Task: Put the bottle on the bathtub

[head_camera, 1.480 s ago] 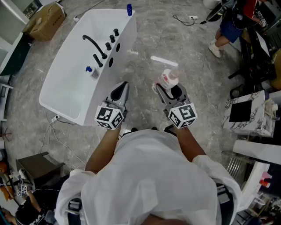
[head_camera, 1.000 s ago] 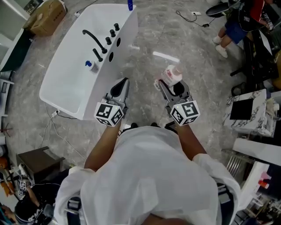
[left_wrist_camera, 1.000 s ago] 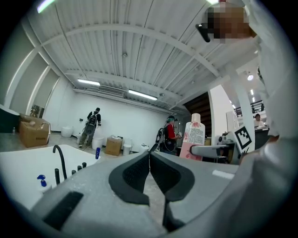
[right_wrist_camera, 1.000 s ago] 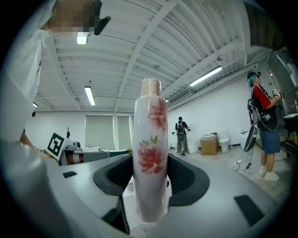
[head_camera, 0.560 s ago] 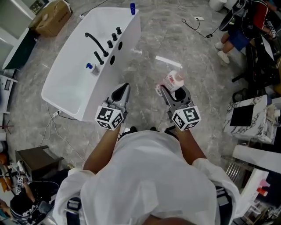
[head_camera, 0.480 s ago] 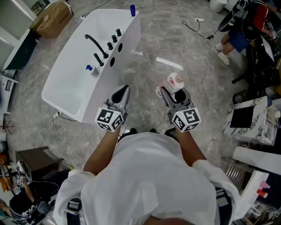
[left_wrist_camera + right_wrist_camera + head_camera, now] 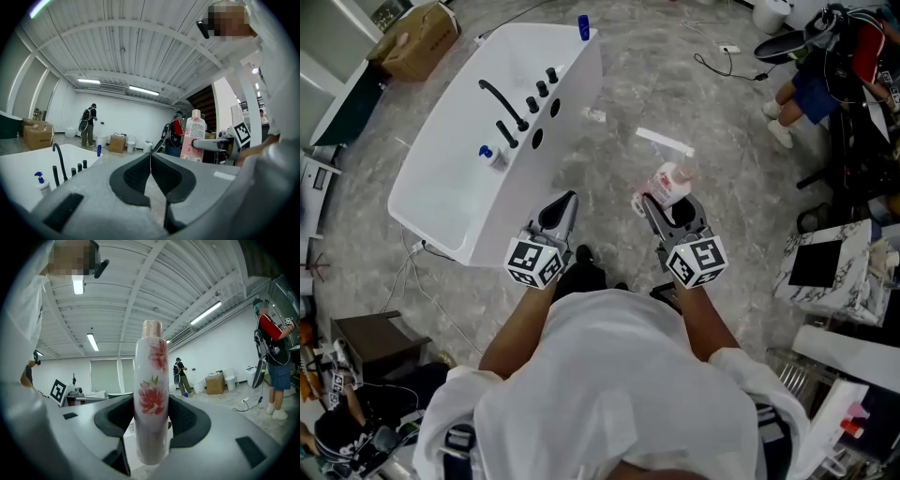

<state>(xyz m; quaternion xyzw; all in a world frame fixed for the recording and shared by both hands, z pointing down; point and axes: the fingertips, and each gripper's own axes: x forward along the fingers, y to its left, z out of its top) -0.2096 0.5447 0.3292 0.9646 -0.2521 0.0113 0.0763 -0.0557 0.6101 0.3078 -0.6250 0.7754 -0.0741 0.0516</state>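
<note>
Honestly, the hardest thing to read from the head view is the bottle (image 7: 668,181). Only its cap and shoulder poke out past the right gripper (image 7: 664,199), and the lower part is buried between the jaws. The right gripper view sorts that out: the bottle (image 7: 151,394) stands upright with its cap up and a red flower print facing the camera. Both jaws press on its sides, so it's properly clamped. The label text is too small to read in any view.

The left gripper (image 7: 565,201) has its jaws meeting in a thin line with nothing between them. It hangs just beside the near corner of the bathtub (image 7: 431,187). The bottle is up in the air over the floor (image 7: 609,141), off to the right of the tub and well apart from its rim.

Along the tub's long side there's a black faucet (image 7: 500,98) and a row of knobs (image 7: 542,86). A small blue-capped sprayer (image 7: 492,155) sits next to them, and a blue container (image 7: 583,23) stands on the far corner. The near end of the rim is bare.

A white shirt (image 7: 609,394) blocks the whole bottom of the head view. The left gripper view adds two people (image 7: 88,124) by a far wall and the bottle seen side-on.
</note>
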